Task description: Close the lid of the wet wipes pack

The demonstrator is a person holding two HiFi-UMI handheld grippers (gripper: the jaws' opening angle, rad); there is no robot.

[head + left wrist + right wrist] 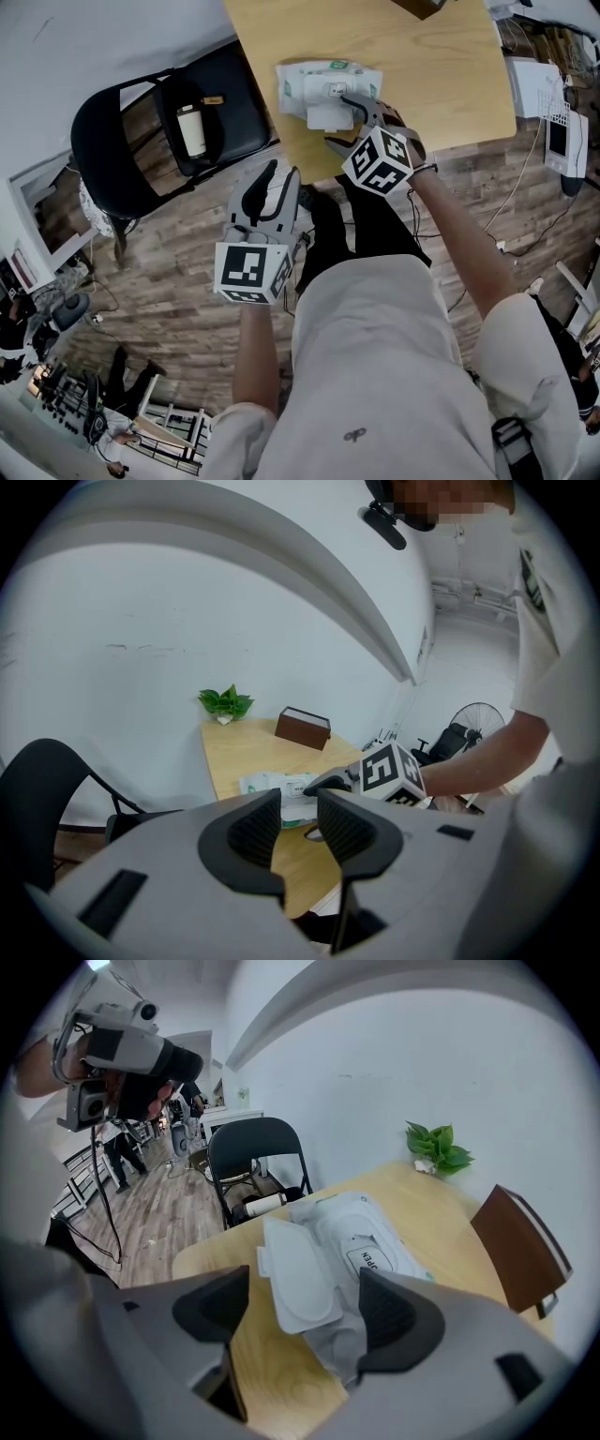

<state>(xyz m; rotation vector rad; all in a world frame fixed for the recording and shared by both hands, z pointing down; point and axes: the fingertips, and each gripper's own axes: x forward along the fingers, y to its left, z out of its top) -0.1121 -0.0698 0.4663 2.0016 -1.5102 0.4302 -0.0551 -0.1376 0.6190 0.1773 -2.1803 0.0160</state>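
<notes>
The white wet wipes pack lies on the wooden table near its front edge. Its lid is flipped open toward me. In the right gripper view the open lid lies flat beside the pack, in line with the gap between the jaws. My right gripper is open at the pack's near side, holding nothing. My left gripper hangs over the floor short of the table. Its jaws stand a narrow gap apart with nothing between them, pointing at the pack.
A black folding chair with a bottle on its seat stands left of the table. A brown box and a small plant sit at the table's far end. Cables and devices lie on the floor at right.
</notes>
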